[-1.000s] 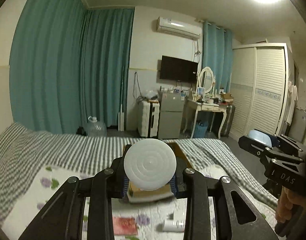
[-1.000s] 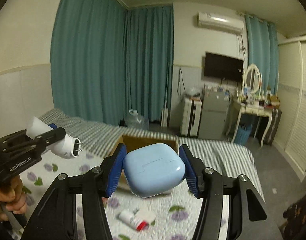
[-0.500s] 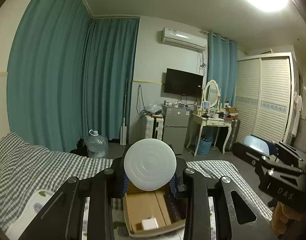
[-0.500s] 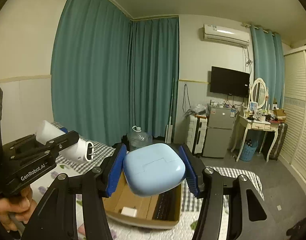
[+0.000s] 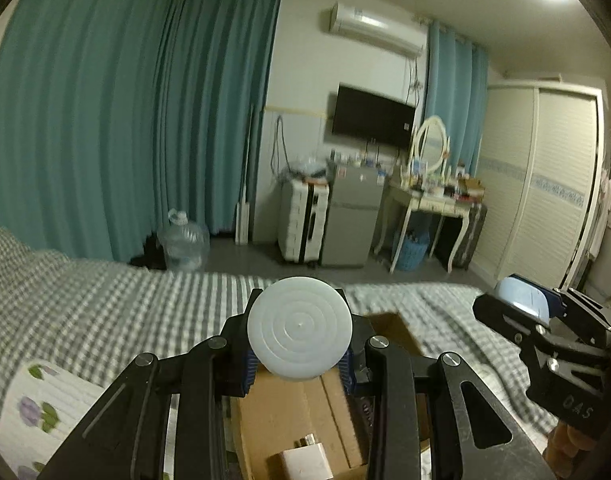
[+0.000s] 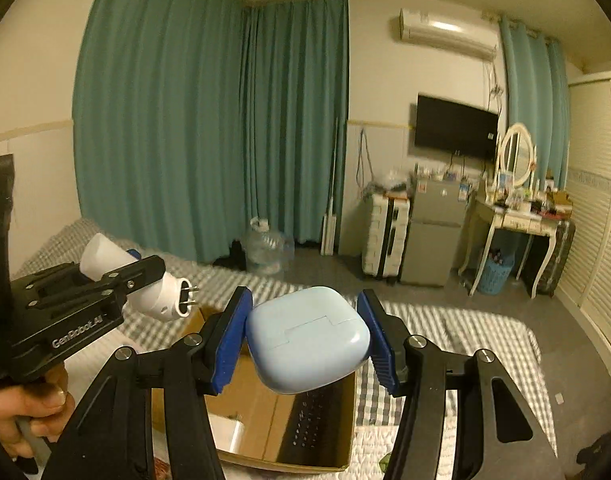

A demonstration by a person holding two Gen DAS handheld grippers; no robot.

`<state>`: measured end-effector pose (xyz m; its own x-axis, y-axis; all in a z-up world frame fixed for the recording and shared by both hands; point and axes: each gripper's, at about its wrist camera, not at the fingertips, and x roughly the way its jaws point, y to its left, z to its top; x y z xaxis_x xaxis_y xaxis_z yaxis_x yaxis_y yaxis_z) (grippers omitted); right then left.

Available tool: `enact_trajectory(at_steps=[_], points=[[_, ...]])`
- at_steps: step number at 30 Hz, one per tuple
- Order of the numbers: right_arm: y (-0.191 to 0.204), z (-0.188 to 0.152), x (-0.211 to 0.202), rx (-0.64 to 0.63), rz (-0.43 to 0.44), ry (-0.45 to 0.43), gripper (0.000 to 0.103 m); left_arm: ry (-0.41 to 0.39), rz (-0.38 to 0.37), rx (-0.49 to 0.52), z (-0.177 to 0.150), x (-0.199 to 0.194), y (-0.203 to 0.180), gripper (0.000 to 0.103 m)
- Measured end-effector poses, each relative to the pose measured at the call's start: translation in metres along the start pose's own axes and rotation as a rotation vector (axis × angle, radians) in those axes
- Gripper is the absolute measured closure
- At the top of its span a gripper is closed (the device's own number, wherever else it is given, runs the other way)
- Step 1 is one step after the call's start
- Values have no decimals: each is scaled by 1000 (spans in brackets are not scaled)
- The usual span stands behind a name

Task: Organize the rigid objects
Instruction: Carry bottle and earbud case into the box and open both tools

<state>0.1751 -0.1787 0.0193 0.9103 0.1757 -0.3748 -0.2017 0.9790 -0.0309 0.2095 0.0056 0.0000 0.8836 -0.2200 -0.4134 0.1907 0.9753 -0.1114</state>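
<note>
My left gripper (image 5: 299, 354) is shut on a white plug-in night light (image 5: 299, 339), its round ribbed face toward the camera. In the right wrist view the same light (image 6: 161, 294) shows its two prongs. My right gripper (image 6: 305, 340) is shut on a pale blue rounded case (image 6: 307, 338); it also shows in the left wrist view (image 5: 521, 300). Both are held above an open cardboard box (image 6: 265, 416) on the bed. The box (image 5: 289, 420) holds a small white charger (image 5: 301, 462) and a dark flat keyboard-like item (image 6: 317, 420).
The bed has a grey checked cover (image 5: 105, 304) and a floral quilt (image 5: 33, 412). Beyond it stand a water jug (image 5: 185, 244), a suitcase (image 5: 301, 220), a small fridge (image 5: 351, 220), a dressing table (image 5: 429, 200) and a wardrobe (image 5: 545, 184).
Both grippers tilted back down after rising; the box now lies nearer below them. Both still hold their objects.
</note>
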Motion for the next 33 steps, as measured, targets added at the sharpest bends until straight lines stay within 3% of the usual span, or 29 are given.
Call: enact_trajectory(at_steps=[7,16,25,26,27,28,33], points=[[-10,-50,61,-14,38,157,48,110,-3,0,-35,53,1,71],[-13,-95,105,-34,69,273,48,278,-17,28,-65,97,-8,71],[-19,-107,105,-15,66,298,48,273,6,15,-60,92,-8,65],[-19,-103,103,-13,63,293,46,269,12,14,-58,89,-9,59],[-19,-101,98,-14,53,281,36,258,14,14,-56,85,-10,52],[-20,-99,94,-16,48,269,30,244,16,14,-52,81,-10,52],[-18,-81,71,-22,34,224,30,197,18,23,-35,57,-14,52]])
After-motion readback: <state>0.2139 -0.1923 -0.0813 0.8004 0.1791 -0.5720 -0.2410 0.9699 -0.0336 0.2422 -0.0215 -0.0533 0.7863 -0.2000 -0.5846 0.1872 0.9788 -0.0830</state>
